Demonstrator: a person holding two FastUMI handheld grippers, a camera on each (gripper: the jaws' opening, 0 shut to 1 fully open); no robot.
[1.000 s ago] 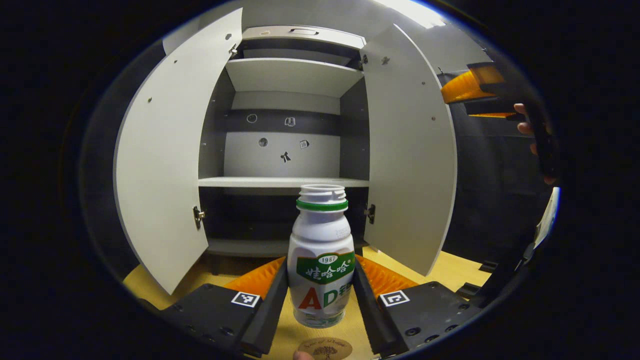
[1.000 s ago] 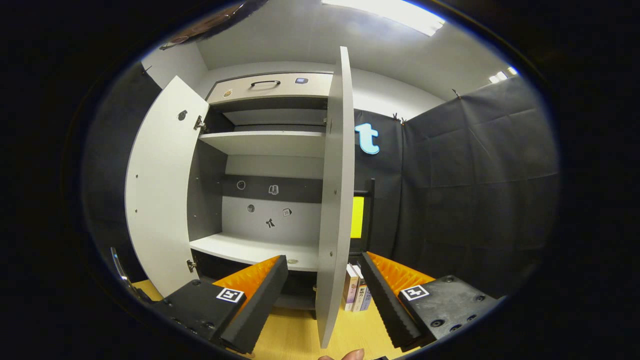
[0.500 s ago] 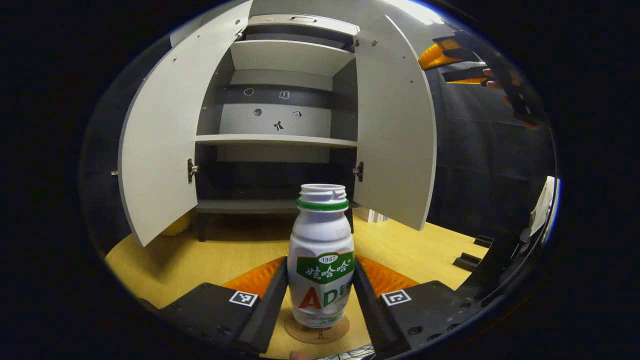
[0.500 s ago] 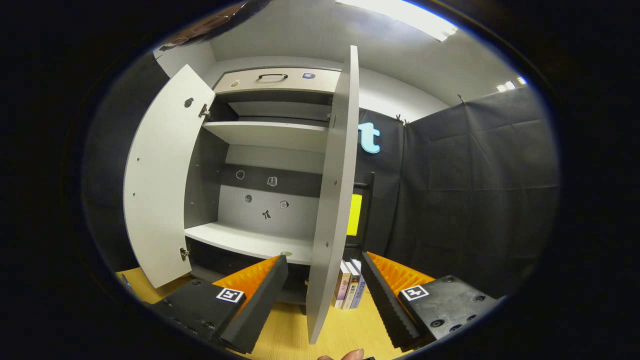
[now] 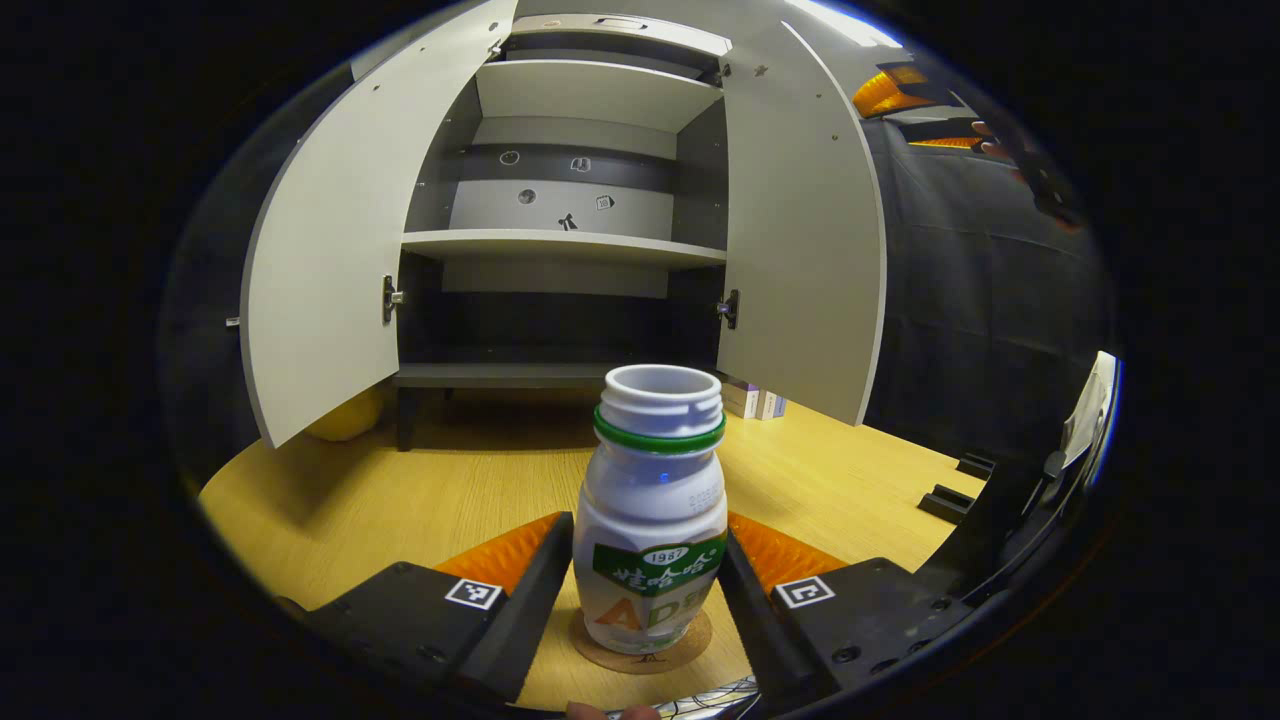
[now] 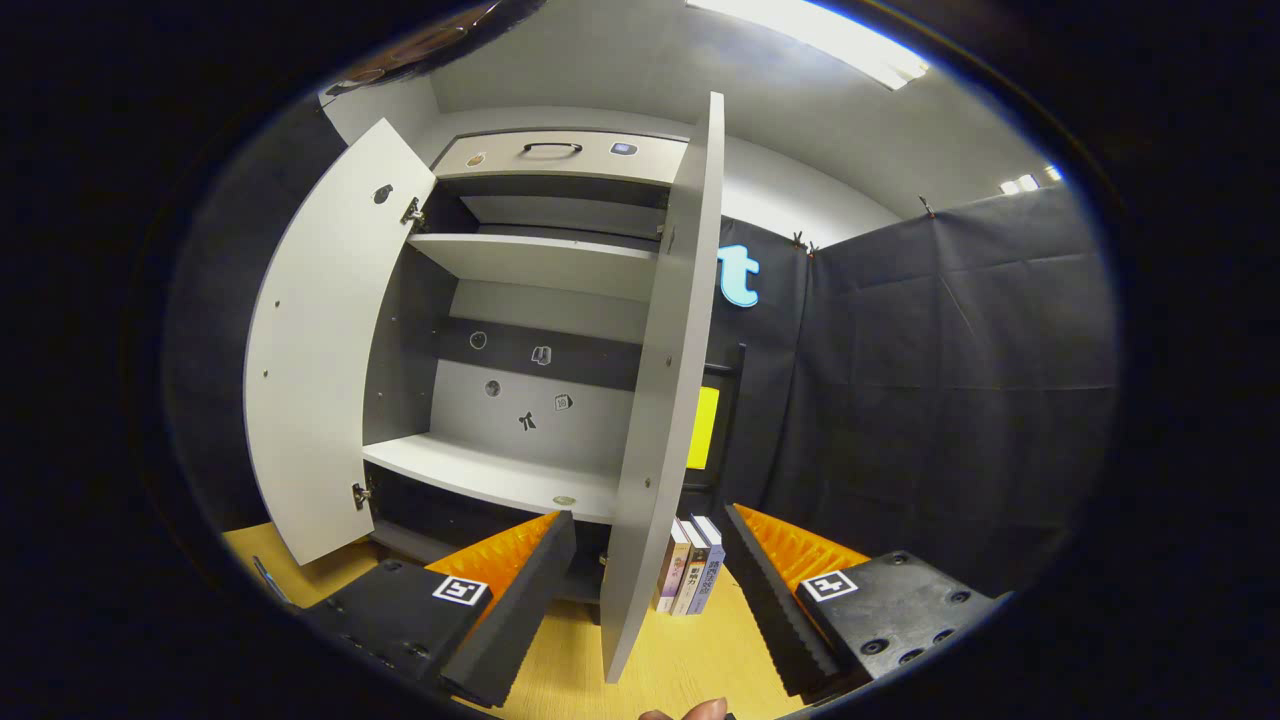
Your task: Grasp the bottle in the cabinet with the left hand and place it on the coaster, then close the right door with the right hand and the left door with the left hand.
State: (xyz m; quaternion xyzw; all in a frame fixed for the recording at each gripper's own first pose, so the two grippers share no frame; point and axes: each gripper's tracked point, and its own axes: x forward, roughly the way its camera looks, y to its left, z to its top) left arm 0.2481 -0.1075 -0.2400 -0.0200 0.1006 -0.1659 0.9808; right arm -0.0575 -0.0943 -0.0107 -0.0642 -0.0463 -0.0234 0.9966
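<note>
The white bottle (image 5: pixel 652 520) with a green neck ring and no cap stands upright on the round cork coaster (image 5: pixel 684 652) on the wooden table. My left gripper (image 5: pixel 648 565) is shut on its lower body, one finger pressing each side. Behind it the grey cabinet (image 5: pixel 560 245) has its left door (image 5: pixel 320 260) and right door (image 5: pixel 800 230) swung open. The other gripper (image 5: pixel 915 100) hangs high at the right, held by a hand. In the right gripper view my right gripper (image 6: pixel 648 520) is open, and the right door's edge (image 6: pixel 665 350) stands farther off between its fingers.
Books (image 6: pixel 690 580) stand on the table (image 6: pixel 680 670) behind the right door. A yellow object (image 5: pixel 345 425) lies under the cabinet's left side. Small black blocks (image 5: pixel 945 500) sit at the table's right. The cabinet shelves (image 6: pixel 500 475) hold nothing large.
My left gripper lowered the bottle onto the coaster and tilted downward, so the cabinet rose in its view. The right gripper drifted slightly, keeping the door edge between its open fingers.
</note>
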